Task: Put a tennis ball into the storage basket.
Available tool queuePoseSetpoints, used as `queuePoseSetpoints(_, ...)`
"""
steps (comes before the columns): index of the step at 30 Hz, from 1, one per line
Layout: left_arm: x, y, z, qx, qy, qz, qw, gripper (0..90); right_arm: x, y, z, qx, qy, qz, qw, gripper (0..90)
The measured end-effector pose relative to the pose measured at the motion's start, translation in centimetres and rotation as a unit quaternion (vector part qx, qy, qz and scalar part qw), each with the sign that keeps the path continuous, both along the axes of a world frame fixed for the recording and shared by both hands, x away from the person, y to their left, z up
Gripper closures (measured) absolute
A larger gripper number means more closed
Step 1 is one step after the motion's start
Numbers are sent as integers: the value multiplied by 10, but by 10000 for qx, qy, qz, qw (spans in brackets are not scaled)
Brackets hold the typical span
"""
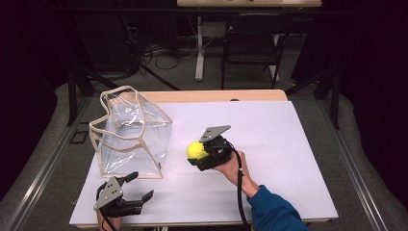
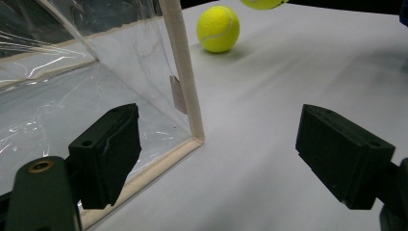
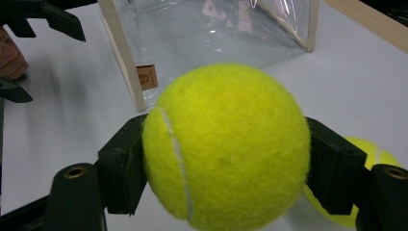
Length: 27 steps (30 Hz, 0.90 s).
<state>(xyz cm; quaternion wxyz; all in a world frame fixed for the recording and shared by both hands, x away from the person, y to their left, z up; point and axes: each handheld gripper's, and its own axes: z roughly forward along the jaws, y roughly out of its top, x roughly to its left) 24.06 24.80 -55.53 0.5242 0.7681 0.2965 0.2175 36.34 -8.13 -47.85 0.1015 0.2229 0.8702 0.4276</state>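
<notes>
Right gripper (image 3: 226, 159) clamps a fuzzy round tennis ball (image 3: 226, 144) near the clear plastic bag (image 3: 216, 29).

Lab-type recording space: dark curtained surround, white-topped table (image 1: 269, 120), folding chair (image 1: 252, 41), floor cable bundles (image 1: 159, 50), desk leg (image 1: 199, 45).

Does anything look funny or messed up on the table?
The clear bag looks a bit crumpled: its rim sags and bends unevenly instead of standing square. Otherwise nothing is spilled or broken. The right gripper holds one ball, and a second ball sits on the table.
</notes>
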Motion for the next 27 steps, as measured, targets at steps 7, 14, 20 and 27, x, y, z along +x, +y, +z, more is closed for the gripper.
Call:
queuePoseSetpoints(7,0,0,1,14,-18,-9,10000,162,5,1,4,62,-6,-25,10000,260)
queuePoseSetpoints(14,0,1,0,-23,-16,-11,10000,162,9,3,10,5,-41,-39,10000,261)
queuePoseSetpoints(20,1,1,0,-47,-13,19,10000,162,16,7,15,-75,-46,-35,10000,262)
queuePoseSetpoints(27,1,0,0,-60,9,33,10000,163,27,15,21,21,36,6,10000,262)
